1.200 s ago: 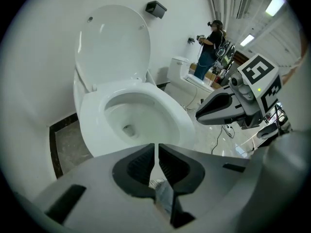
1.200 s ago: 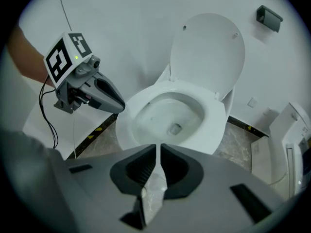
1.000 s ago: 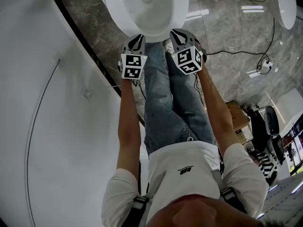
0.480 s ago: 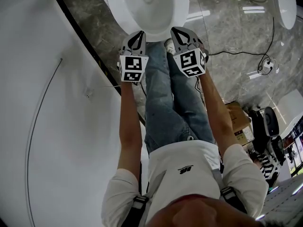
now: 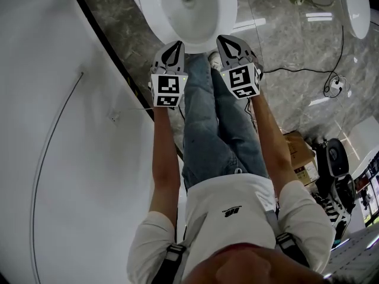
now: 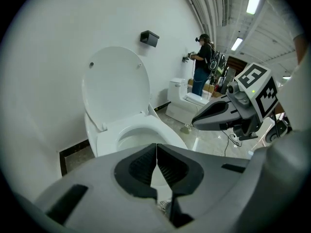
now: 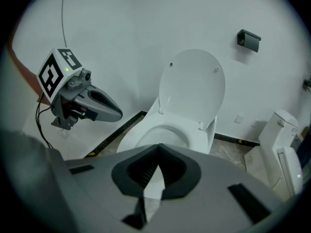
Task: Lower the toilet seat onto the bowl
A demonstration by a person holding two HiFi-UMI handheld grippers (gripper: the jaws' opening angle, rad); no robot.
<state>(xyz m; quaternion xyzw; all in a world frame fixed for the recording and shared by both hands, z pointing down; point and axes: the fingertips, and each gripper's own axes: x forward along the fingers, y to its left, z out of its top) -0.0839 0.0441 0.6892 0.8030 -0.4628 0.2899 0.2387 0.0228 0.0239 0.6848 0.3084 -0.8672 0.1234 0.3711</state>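
Toilet seat point(image 6: 162, 126) — apparently flat on bowl point(image 6: 103, 147); lid point(image 6: 116, 84) upright | likely stiff, light, slippery plastic; take front edge | left gripper point(image 6: 156, 149), right gripper point(image 7: 158, 152) — both clenched, empty, before the bowl

Toilet bowl point(image 5: 204, 40) glossy white ceramic, smooth. Raised lid point(image 6: 116, 81) smooth white plastic, slight sheen. Floor point(image 5: 284, 34) polished grey stone-look tile, reflective. Wall point(image 5: 59, 158) matt white. Left gripper point(image 6: 156, 145) and right gripper point(image 7: 158, 148) matt grey plastic, fingers point(image 6: 142, 166) lined black, ribbed, rubbery. Jeans point(image 5: 213, 129) blue denim; shirt point(image 5: 231, 218) white cloth.
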